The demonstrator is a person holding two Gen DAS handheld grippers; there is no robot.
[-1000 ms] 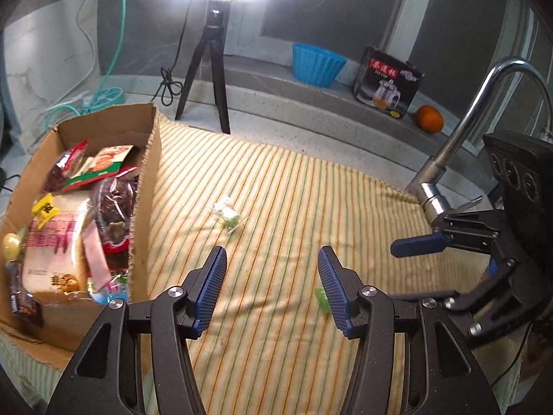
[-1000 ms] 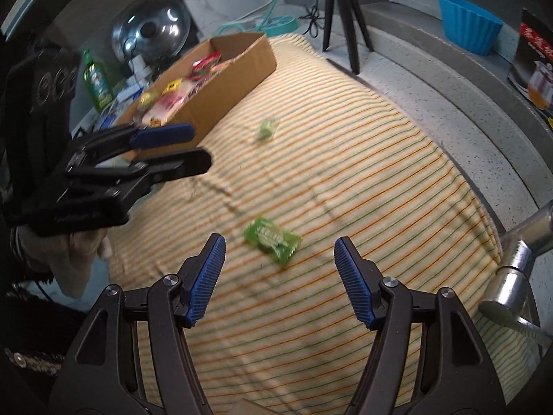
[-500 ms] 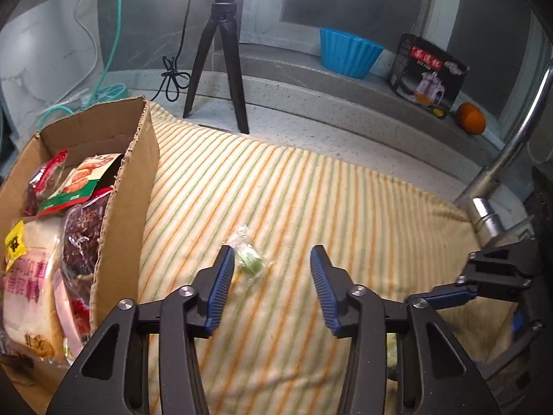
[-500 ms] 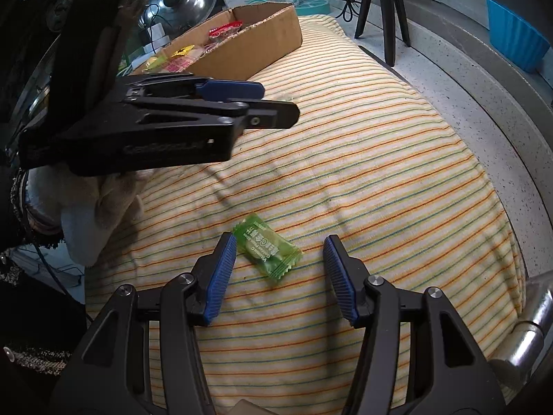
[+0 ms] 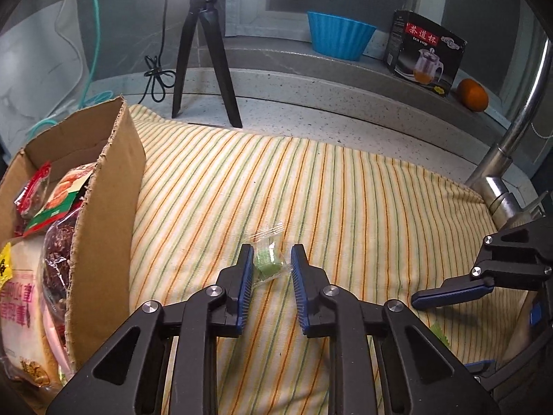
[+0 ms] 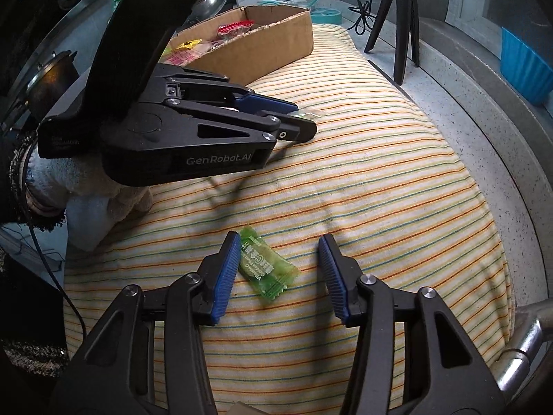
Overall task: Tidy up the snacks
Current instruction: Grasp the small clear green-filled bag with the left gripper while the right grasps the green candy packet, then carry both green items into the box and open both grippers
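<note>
A small clear-wrapped green candy [image 5: 268, 263] lies on the striped cloth [image 5: 345, 193] between the fingers of my left gripper [image 5: 269, 269], which is open with its jaws narrowed around it. A green wrapped candy [image 6: 268, 268] lies between the fingers of my right gripper [image 6: 280, 264], which is open and wider. The left gripper also shows in the right wrist view [image 6: 290, 117], and the right gripper in the left wrist view [image 5: 449, 294]. A cardboard box [image 5: 110, 200] of snack packs stands at the left.
A black tripod [image 5: 204, 52] stands behind the cloth. A blue bowl [image 5: 338, 38], a tea cup box [image 5: 425, 52] and an orange [image 5: 472, 94] sit on the back ledge. A metal faucet [image 5: 511, 138] rises at the right.
Both grippers moved forward and down onto their candies. The left jaws narrowed around the clear-wrapped candy; the right jaws narrowed somewhat around the green one.
</note>
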